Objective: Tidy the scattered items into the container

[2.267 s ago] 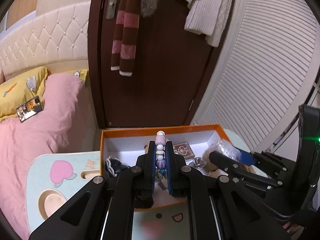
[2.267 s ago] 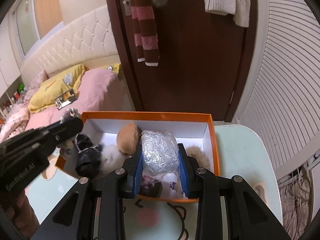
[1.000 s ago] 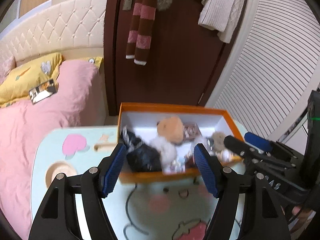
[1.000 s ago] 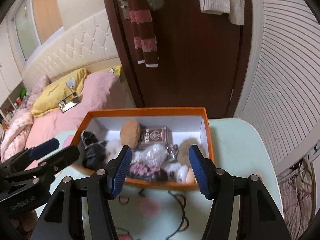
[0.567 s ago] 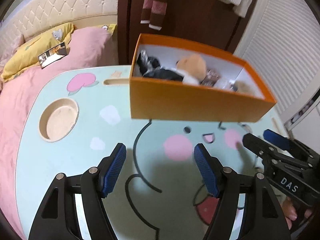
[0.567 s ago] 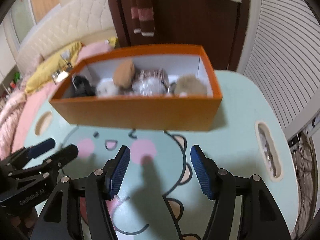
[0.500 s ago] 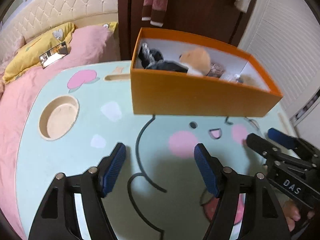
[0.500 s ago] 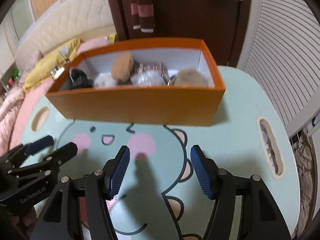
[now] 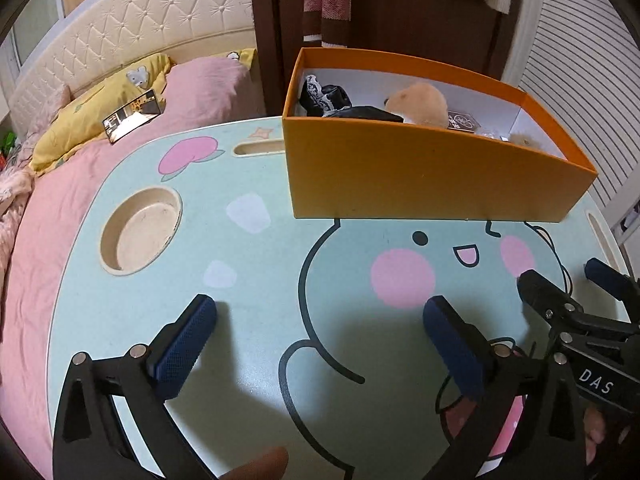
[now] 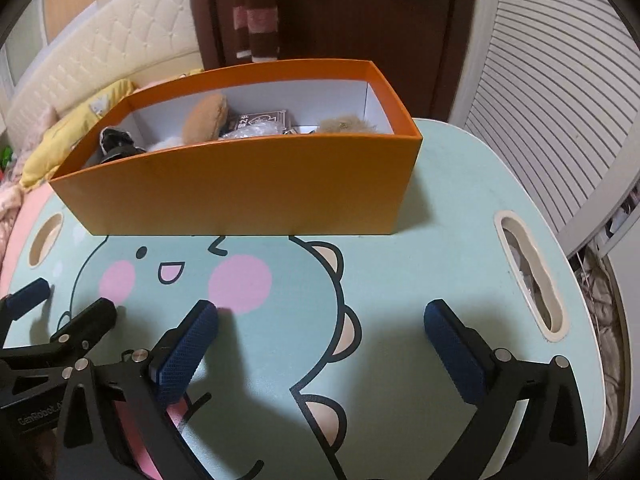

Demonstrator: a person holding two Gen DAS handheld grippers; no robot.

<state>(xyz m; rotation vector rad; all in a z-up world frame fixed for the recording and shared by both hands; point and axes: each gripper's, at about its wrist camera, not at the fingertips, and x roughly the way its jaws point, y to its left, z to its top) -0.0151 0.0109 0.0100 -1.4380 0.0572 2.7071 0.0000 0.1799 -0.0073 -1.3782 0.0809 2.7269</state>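
Box [image 9: 420, 172] lies ahead of both your grippers, long side facing you, items inside. Left gripper [image 9: 320, 320] and right gripper [image 10: 320, 322] have just been opening and gape wide, empty, equally near the box.

The left gripper [image 9: 320, 312] and right gripper [image 10: 321, 316] point steeply downward side by side, their jaws just opened wide, nothing between them.

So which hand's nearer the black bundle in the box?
Left, probably: the black bundle lies at the left end of the box, nearer the left gripper. It and the right gripper have just been opening, empty.
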